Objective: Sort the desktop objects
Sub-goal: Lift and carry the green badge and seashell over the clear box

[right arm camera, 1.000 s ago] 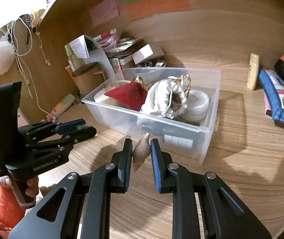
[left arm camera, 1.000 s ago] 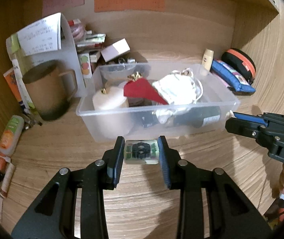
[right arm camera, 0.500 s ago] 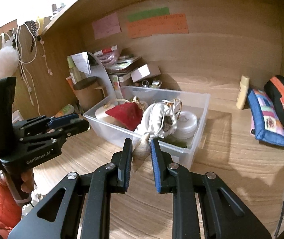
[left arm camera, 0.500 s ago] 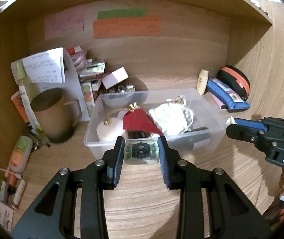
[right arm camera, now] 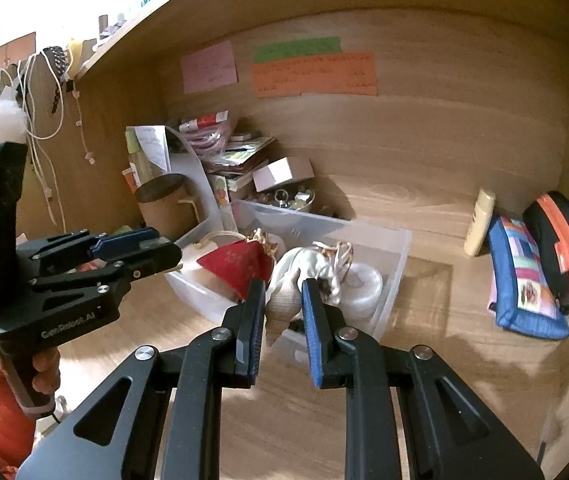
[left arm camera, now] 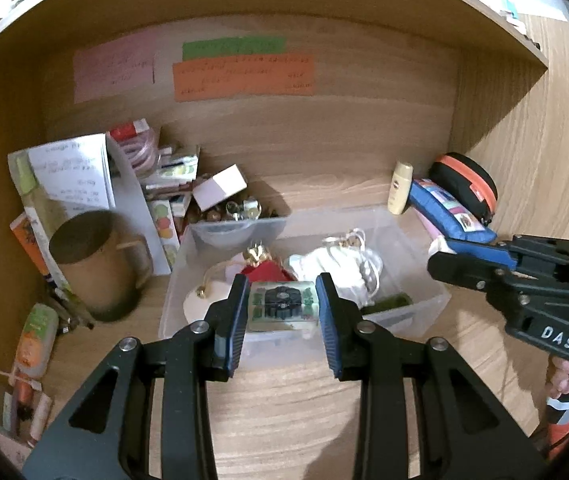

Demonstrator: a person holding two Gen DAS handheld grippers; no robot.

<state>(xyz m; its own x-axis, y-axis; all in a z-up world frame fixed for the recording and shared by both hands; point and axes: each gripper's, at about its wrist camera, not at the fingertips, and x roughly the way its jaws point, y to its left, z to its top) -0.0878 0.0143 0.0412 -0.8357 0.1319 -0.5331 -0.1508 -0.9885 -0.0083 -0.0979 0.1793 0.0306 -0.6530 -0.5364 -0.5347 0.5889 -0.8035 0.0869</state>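
Observation:
My left gripper [left arm camera: 282, 308] is shut on a small clear block with a green and black pattern [left arm camera: 283, 307], held in the air in front of a clear plastic bin [left arm camera: 424, 264]. My right gripper [right arm camera: 282, 300] is shut on a beige seashell [right arm camera: 282, 306], also held in front of the bin [right arm camera: 398, 256]. The bin holds a red cloth pouch [right arm camera: 238, 264], a white drawstring bag [right arm camera: 312, 264] and a round white tin [right arm camera: 358, 284]. Each gripper shows in the other's view: the right one at the right [left arm camera: 460, 266], the left one at the left [right arm camera: 140, 252].
A brown mug [left arm camera: 96, 264], papers and small boxes [left arm camera: 172, 184] crowd the back left corner. A cream bottle [left arm camera: 399, 188], a blue pouch [left arm camera: 448, 212] and a black-orange case [left arm camera: 468, 184] lie at the back right. Coloured notes [left arm camera: 240, 76] hang on the back wall.
Both grippers have pulled back and risen from the bin, each still holding its object. The bin looks smaller and further off than before.

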